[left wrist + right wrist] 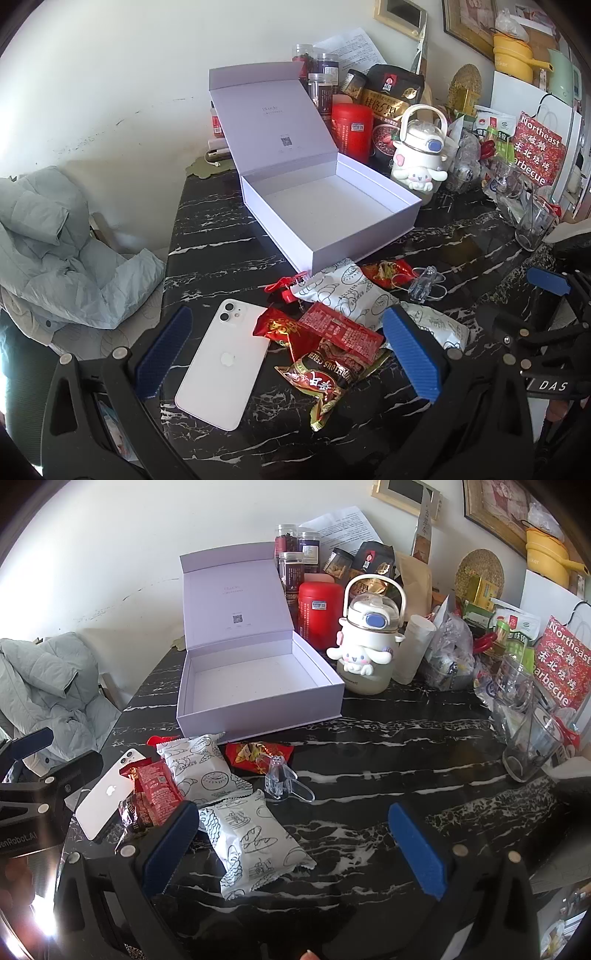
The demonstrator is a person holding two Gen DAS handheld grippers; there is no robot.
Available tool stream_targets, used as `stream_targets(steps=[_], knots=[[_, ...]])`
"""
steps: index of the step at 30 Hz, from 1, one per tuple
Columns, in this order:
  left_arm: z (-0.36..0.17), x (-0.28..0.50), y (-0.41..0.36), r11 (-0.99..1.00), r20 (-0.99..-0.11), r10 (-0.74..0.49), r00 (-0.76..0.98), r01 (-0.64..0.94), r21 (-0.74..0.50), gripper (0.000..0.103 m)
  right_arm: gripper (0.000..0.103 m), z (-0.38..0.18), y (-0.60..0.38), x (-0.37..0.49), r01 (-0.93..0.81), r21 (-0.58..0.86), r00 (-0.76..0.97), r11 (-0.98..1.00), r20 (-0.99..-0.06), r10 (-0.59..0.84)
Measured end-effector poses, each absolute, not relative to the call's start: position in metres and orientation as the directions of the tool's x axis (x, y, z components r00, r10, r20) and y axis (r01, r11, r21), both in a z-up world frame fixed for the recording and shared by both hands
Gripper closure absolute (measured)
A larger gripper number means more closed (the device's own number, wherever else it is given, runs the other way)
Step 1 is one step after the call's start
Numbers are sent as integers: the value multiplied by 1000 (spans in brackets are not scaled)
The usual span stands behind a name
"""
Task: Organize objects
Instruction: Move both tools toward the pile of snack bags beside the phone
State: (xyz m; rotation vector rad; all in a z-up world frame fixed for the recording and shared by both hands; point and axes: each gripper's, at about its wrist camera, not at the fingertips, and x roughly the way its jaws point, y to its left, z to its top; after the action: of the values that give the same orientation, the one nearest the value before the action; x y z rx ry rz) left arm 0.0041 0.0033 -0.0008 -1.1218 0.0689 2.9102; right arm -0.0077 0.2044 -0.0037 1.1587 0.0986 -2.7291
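An open, empty white box [332, 206] [255, 690] with its lid raised stands on the black marble table [461, 240] [388, 738]. In front of it lie a white phone [223, 363] [107, 794] face down, red snack packets [340, 328] [155, 779], a brown cereal packet [325, 373], two white bread packets [199, 768] [255, 845], a red key charm [286, 288] and a clear plastic clip [423, 284] [280, 779]. My left gripper [288, 354] is open above the phone and packets. My right gripper [295, 845] is open around the nearer bread packet.
Behind the box stand jars [291, 565], a red canister [352, 127] [319, 613], a white cartoon bottle [419, 155] [365, 650], bags and a glass cup [532, 746]. A grey jacket [48, 251] lies on a chair at the left.
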Motion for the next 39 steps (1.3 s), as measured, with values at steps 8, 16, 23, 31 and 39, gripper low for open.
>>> stream_targets(steps=[8, 16, 23, 31, 39], knots=[[-2, 5, 4, -999, -673, 9, -739, -41, 32, 0, 0, -5, 202, -9, 185, 1, -676, -983, -726, -127], [-2, 5, 4, -999, -673, 12, -739, -44, 30, 0, 0, -6, 200, -10, 185, -1, -674, -983, -728, -126], [-4, 7, 6, -999, -681, 25, -732, -50, 18, 0, 0, -6, 200, -10, 185, -1, -674, -983, -728, -126], [-7, 5, 1, -999, -693, 35, -720, -53, 5, 0, 0, -8, 199, -10, 188, -2, -670, -982, -732, -127], [-8, 5, -1, -999, -694, 35, -719, -51, 3, 0, 0, -8, 198, -10, 189, -1, -669, -982, -732, -128]])
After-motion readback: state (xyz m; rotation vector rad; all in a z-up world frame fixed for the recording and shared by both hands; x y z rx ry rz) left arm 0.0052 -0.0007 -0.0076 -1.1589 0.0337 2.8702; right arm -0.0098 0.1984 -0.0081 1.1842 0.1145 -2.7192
